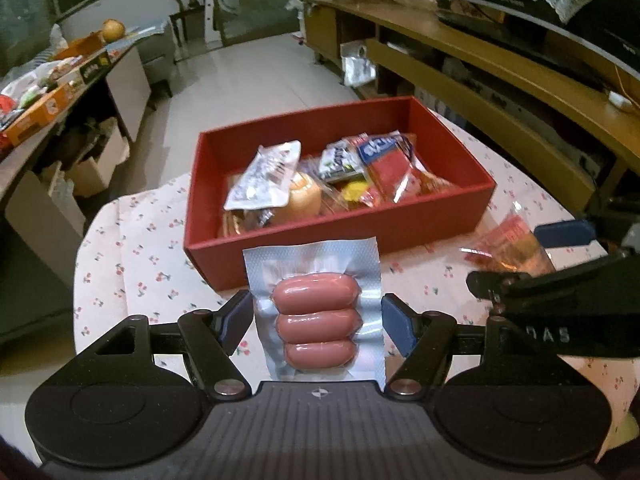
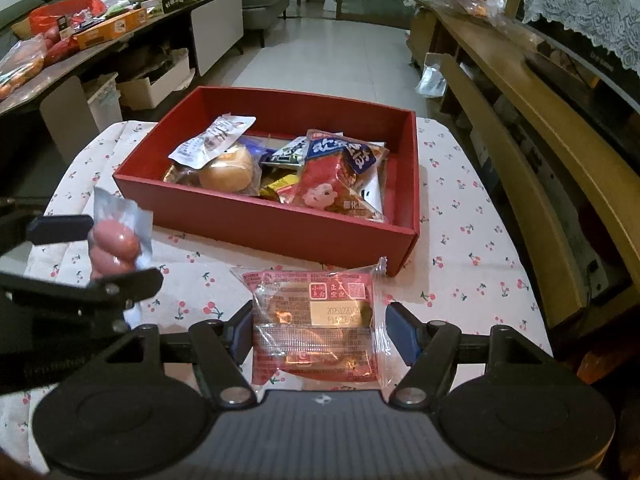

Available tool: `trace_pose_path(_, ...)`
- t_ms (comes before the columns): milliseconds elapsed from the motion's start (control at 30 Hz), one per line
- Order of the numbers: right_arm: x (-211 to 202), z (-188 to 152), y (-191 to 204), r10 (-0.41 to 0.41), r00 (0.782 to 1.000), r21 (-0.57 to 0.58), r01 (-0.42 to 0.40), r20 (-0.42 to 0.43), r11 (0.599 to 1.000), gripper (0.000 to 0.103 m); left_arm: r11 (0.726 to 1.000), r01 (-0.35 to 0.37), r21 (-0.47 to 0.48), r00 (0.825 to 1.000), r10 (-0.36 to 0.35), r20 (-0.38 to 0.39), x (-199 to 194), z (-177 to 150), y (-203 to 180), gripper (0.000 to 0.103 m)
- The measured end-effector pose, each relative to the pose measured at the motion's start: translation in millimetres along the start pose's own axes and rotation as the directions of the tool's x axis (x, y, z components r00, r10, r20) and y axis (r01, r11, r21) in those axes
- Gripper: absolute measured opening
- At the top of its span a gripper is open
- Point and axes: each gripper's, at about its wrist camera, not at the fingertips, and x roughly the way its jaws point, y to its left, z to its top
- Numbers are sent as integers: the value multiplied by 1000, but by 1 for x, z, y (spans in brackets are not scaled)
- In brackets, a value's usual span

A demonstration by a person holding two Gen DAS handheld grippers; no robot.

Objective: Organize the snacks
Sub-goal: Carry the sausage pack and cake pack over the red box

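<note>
A clear vacuum pack of three pink sausages [image 1: 316, 308] stands upright between the blue pads of my left gripper [image 1: 316, 322], which is shut on its edges, just in front of the red box [image 1: 340, 236]. My right gripper [image 2: 320, 332] is shut on a red-printed transparent pastry packet [image 2: 316, 300], also near the box's front wall [image 2: 260, 224]. The box holds several wrapped snacks and a round bun [image 2: 226, 174]. From each wrist view the other gripper and its packet show at the side: the sausage pack [image 2: 116, 240] left, the pastry packet [image 1: 508, 246] right.
The box sits on a small table with a cherry-print cloth [image 1: 140, 264]. A long counter piled with boxes and bags [image 2: 100, 28] runs along the left. A wooden TV bench [image 2: 520, 92] lines the right. Tiled floor [image 1: 256, 72] lies beyond the table.
</note>
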Motion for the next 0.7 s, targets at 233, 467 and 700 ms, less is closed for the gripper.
trace_pose_path(233,-6,6,1,-7,1000,10,6,26,1000,74,1000,-7,-21,1000,8,21,-1,8,6,76)
trace_pose_path(467,-11,18,-2,-28,998,29,26,64,999,75,999,-26,-25,998,27,60,-6,20,6,76)
trace_pose_path(700,-18,33,-8,-46,993,60,40,112,997,74,999,-28,-41,994,32,101,-9,36,8,76)
